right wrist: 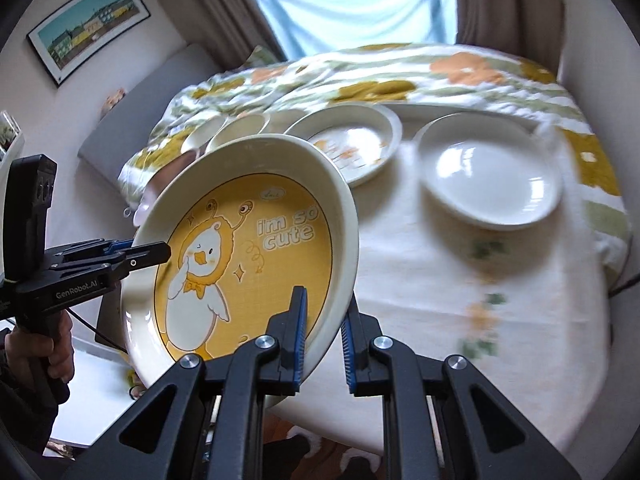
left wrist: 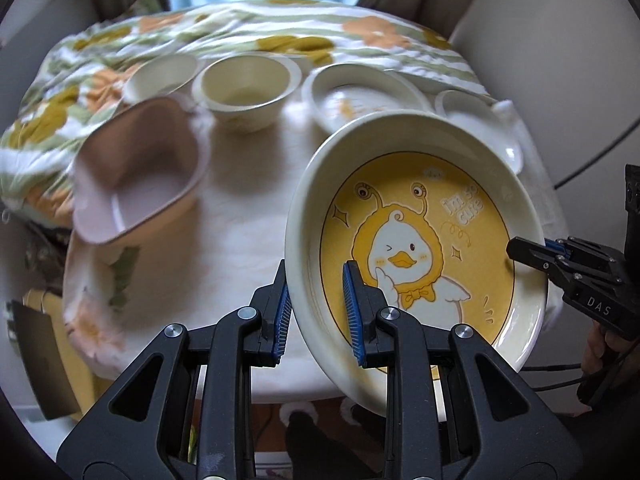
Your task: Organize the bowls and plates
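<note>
A yellow duck plate (left wrist: 420, 240) with a cream rim is held tilted above the table, between both grippers. My left gripper (left wrist: 318, 312) is shut on its near left rim. My right gripper (right wrist: 324, 332) is shut on its opposite rim; it also shows in the left wrist view (left wrist: 532, 254). The plate shows in the right wrist view (right wrist: 248, 256), with the left gripper (right wrist: 148, 254) on its far edge. On the table stand a pink heart-shaped bowl (left wrist: 136, 172), a cream bowl (left wrist: 246, 88), a small cream bowl (left wrist: 160, 74), a patterned plate (right wrist: 352, 144) and a plain white plate (right wrist: 492, 172).
The round table (right wrist: 460, 280) has a floral cloth bunched at its far side. A window with curtains is behind it. A framed picture (right wrist: 88, 24) hangs on the left wall. The floor shows below the table's near edge.
</note>
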The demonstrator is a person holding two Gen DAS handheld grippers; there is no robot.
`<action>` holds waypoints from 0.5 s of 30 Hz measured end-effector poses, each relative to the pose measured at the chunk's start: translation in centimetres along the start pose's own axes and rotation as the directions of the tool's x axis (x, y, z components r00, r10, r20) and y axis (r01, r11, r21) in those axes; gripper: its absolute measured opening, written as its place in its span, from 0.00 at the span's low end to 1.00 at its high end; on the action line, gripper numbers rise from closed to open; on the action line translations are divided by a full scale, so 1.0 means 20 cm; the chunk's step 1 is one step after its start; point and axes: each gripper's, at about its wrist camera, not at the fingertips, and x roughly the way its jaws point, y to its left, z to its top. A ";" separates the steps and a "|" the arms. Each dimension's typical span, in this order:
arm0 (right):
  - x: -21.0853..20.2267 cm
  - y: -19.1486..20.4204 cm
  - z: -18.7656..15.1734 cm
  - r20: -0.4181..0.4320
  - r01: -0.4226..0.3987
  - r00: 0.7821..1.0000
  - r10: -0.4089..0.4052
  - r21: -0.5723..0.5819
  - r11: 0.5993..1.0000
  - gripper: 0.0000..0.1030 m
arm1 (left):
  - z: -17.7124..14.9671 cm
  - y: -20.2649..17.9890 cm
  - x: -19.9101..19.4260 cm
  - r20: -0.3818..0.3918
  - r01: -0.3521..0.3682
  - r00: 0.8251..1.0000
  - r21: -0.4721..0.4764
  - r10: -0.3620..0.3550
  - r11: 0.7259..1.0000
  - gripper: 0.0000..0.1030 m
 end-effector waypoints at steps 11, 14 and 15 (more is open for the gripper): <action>0.44 0.28 0.00 -0.093 0.018 0.995 -0.019 -0.006 1.000 0.14 | -0.08 0.48 0.28 -0.065 0.004 0.998 -0.036 -0.006 0.999 0.20; 0.50 0.30 -0.01 -0.096 0.024 0.995 -0.025 -0.010 1.000 0.14 | -0.08 0.50 0.32 -0.061 -0.005 0.998 -0.028 0.003 1.000 0.20; 0.51 0.30 -0.01 -0.093 0.024 0.995 -0.025 -0.011 1.000 0.14 | -0.09 0.51 0.33 -0.056 -0.013 0.998 -0.024 0.012 1.000 0.20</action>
